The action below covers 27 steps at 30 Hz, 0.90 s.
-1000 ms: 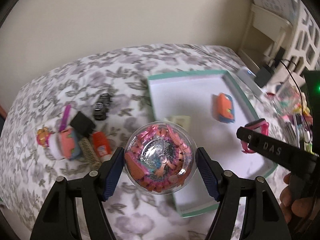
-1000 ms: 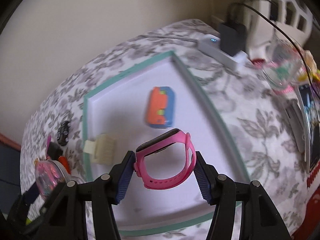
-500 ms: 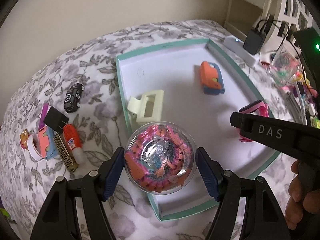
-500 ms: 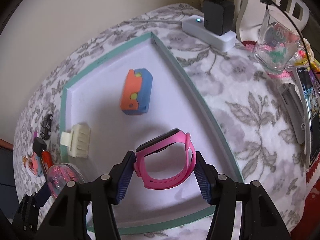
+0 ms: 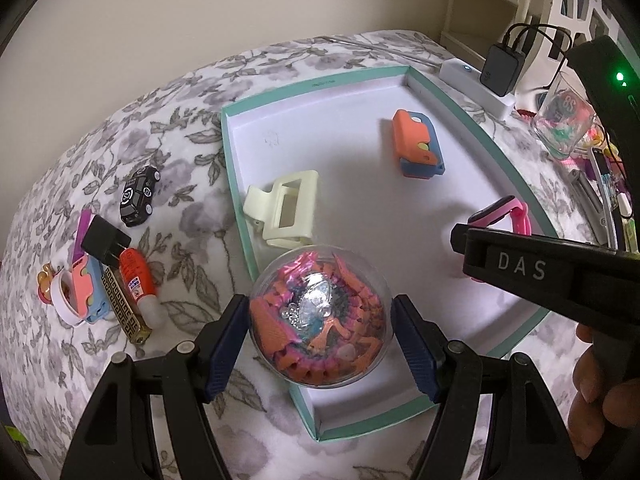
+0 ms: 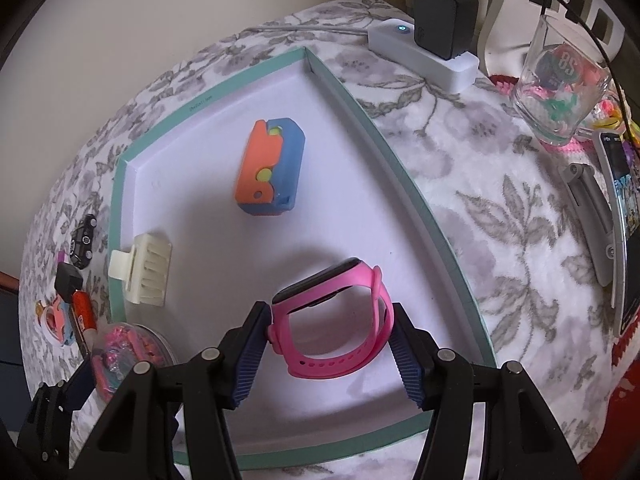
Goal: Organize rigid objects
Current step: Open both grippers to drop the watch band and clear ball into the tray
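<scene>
My left gripper (image 5: pixel 320 332) is shut on a clear plastic ball (image 5: pixel 320 316) filled with pink and orange pieces, held over the near left rim of the teal-edged white tray (image 5: pixel 320 84). My right gripper (image 6: pixel 330 338) is shut on a pink watch (image 6: pixel 336 312), held low over the tray's near right part (image 6: pixel 400 168); the watch also shows in the left wrist view (image 5: pixel 504 212). In the tray lie a cream hair claw (image 5: pixel 284 212) and an orange-and-blue block (image 5: pixel 416 144).
Left of the tray on the floral cloth lie a black toy car (image 5: pixel 138 196), a black plug (image 5: pixel 105 238), a red glue stick (image 5: pixel 138 284), a patterned lighter (image 5: pixel 122 308) and a pink-blue toy (image 5: pixel 76 292). Right of it stand a power strip (image 6: pixel 424 48), a glass (image 6: pixel 560 92) and a tablet (image 6: pixel 624 216).
Both grippers have moved forward and lower over the tray, each still holding its object. The tray and its contents now look closer.
</scene>
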Available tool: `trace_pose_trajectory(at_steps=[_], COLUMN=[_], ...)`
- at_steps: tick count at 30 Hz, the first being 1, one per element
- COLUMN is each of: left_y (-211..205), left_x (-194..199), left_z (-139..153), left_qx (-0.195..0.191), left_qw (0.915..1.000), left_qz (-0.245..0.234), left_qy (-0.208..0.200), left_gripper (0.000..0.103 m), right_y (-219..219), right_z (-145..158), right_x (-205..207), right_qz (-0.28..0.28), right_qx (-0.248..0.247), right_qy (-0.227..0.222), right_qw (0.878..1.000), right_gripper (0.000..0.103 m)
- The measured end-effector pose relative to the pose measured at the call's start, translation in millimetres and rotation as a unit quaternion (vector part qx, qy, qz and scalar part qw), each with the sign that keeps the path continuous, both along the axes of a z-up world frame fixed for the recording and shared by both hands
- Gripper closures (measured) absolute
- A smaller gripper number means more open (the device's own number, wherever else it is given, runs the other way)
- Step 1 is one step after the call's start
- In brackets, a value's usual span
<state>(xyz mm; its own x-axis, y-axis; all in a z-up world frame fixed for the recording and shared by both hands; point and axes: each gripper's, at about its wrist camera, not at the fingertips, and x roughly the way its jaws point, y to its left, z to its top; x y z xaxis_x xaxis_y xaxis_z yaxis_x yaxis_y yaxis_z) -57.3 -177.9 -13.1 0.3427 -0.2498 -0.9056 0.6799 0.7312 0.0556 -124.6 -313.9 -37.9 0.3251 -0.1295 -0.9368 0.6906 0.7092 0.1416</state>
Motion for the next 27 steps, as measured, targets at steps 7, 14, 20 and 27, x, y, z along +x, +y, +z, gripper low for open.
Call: trace_pose_trajectory(at_steps=[7,14,20,27], left_y=[0,3,7,17], left_x=[0,2,7,19], left_z=[2,7,13,17], left_qx=[-0.002,-0.006,-0.008,-0.012], left_qw=[1.0,0.9999,0.9996,0.9984], left_qz=[-0.001,0.004,0.016,0.046], left_qy=[-0.005,-0.014,-0.023,-0.03], left_gripper=[0.024,0.024,0.024,0.024], right_y=[1,1,1,2], right_z=[-1,1,3,9], right_x=[2,3,4,3], right_qz=[0.0,0.002,0.005,0.005], right_qx=[-0.006,-0.014,-0.017,-0.029], right_qy=[0.004,-0.005,-0.012,-0.027], right_qw=[1.0,1.0,1.0,0.999], right_gripper=[0.04,0.033,0.029,0.018])
